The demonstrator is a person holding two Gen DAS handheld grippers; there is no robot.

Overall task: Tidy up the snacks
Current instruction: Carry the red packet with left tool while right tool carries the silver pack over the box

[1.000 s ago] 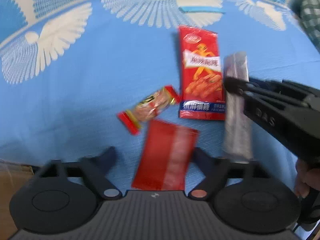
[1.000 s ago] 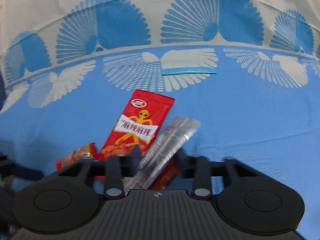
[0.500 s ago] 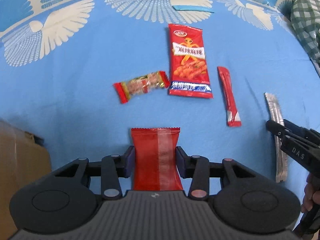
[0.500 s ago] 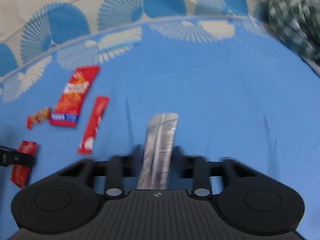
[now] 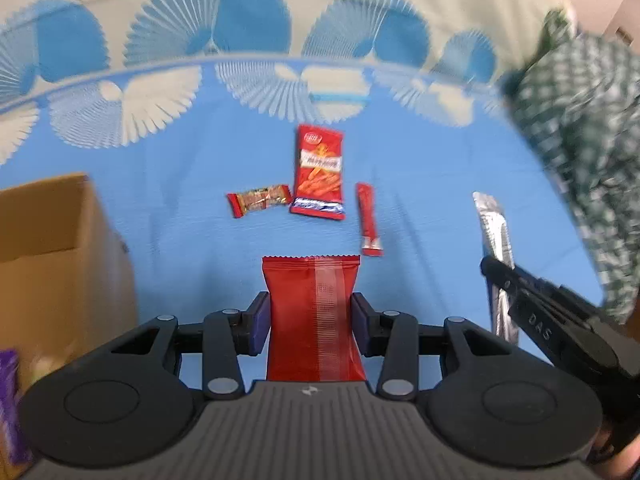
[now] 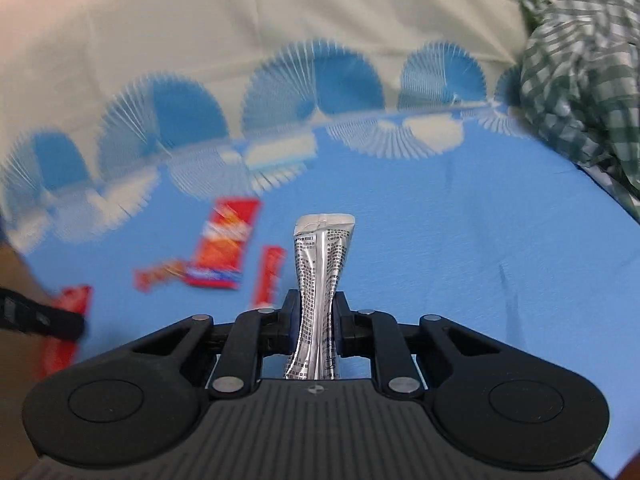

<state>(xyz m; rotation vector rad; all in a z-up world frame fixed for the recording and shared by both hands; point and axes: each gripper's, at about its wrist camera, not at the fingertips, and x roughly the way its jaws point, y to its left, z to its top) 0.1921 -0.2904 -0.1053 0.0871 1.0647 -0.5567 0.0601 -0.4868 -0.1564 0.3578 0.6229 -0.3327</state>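
The left gripper (image 5: 311,320) pinches a plain red snack packet (image 5: 314,320) between its two pads, the packet standing upright in the jaws above a blue cloth (image 5: 180,200) with white fan patterns. The right gripper (image 6: 316,322) is pressed onto a silver foil sachet (image 6: 320,272), squeezing its middle narrow; its printed top flares above the fingers. In the left wrist view the same sachet and the right gripper's dark fingers appear at the right edge, well apart from the red packet.

To the left of the left gripper stands an open cardboard box (image 5: 52,248), its near wall beside the gripper's body; a purple wrapper (image 5: 10,404) shows at the lower-left edge.

Further out on the cloth lie three loose snacks: a slim red stick sachet (image 5: 369,220), a large red packet with an orange figure (image 5: 319,172), and a small red-ended candy bar (image 5: 259,199) just left of it. Nothing lies between them and the grippers.

A green checked fabric (image 6: 580,92) is bunched at the far right, beside the cloth's cream border (image 6: 240,20).
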